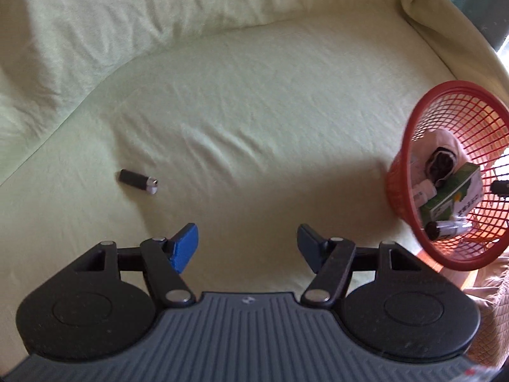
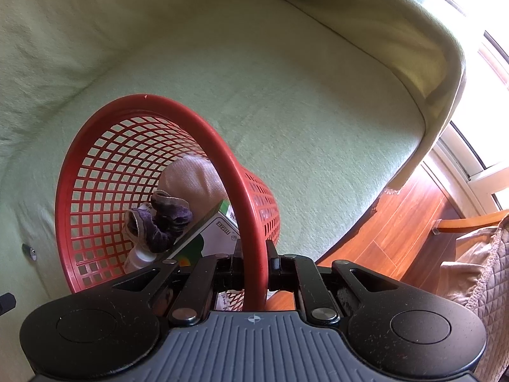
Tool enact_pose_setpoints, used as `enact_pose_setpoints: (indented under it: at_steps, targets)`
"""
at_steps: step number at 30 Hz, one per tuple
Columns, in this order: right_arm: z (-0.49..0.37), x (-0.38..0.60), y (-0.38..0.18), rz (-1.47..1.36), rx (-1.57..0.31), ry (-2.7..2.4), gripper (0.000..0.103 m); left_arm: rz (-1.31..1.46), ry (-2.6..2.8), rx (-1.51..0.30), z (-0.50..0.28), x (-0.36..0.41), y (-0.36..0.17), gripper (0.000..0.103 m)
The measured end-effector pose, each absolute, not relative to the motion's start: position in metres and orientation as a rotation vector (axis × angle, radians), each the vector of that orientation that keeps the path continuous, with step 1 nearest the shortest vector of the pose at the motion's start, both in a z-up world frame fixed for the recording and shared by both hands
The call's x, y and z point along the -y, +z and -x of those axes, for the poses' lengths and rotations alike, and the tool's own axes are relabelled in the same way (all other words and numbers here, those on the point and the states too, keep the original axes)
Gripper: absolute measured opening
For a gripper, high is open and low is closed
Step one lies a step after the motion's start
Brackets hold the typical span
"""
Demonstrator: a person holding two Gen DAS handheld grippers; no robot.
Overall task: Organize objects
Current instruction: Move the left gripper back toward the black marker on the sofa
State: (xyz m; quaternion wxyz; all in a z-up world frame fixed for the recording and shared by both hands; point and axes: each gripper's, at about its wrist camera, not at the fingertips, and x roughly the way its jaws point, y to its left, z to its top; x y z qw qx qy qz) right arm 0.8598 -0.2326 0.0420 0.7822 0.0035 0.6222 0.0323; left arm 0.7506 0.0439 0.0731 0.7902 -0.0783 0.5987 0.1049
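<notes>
A small black cylinder with a silver-white end point(image 1: 138, 181) lies on the pale green sofa seat point(image 1: 270, 121), ahead and left of my left gripper point(image 1: 248, 248), which is open and empty with blue pads. My right gripper point(image 2: 254, 264) is shut on the rim of a red mesh basket point(image 2: 222, 156), holding it tilted above the seat. The basket point(image 1: 413, 133) holds a green and white box point(image 2: 210, 238), a dark sock point(image 2: 165, 222), a pale cloth point(image 2: 191, 178), a small white bottle point(image 2: 140, 256) and a dark battery-like cylinder point(image 1: 445, 229). The black cylinder also shows in the right wrist view point(image 2: 29, 251).
The sofa backrest point(image 1: 127, 16) curves behind the seat and an armrest point(image 2: 413, 47) stands at the right. Beyond the seat edge are a wooden floor point(image 2: 397, 229), a quilted beige cushion point(image 2: 477, 270) and a bright window point(image 2: 490, 63).
</notes>
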Motion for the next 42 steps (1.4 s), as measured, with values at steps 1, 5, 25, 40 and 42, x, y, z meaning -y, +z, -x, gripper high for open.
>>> enact_pose_setpoints:
  at_steps: [1,5,25,40,42]
  targets:
    - [-0.860,0.232,0.042,-0.006,-1.342,0.070,0.007,0.169,0.249,-1.295,-0.744,-0.053,0.069,0.065]
    - [-0.859,0.233,0.041,0.004,-1.334,0.075,0.007,0.177,0.330,-1.291,-0.722,-0.089,0.052,0.064]
    - [-0.856,0.224,0.041,0.031,-1.351,0.008,0.007,0.581,0.546,-1.225,-0.724,-0.206,-0.037,0.045]
    - [-0.857,0.217,0.038,0.053,-1.346,-0.033,0.007,0.868,0.706,-1.145,-0.757,-0.260,-0.095,0.038]
    - [-0.857,0.216,0.037,0.060,-1.348,-0.037,0.007,0.881,0.715,-1.146,-0.759,-0.262,-0.100,0.036]
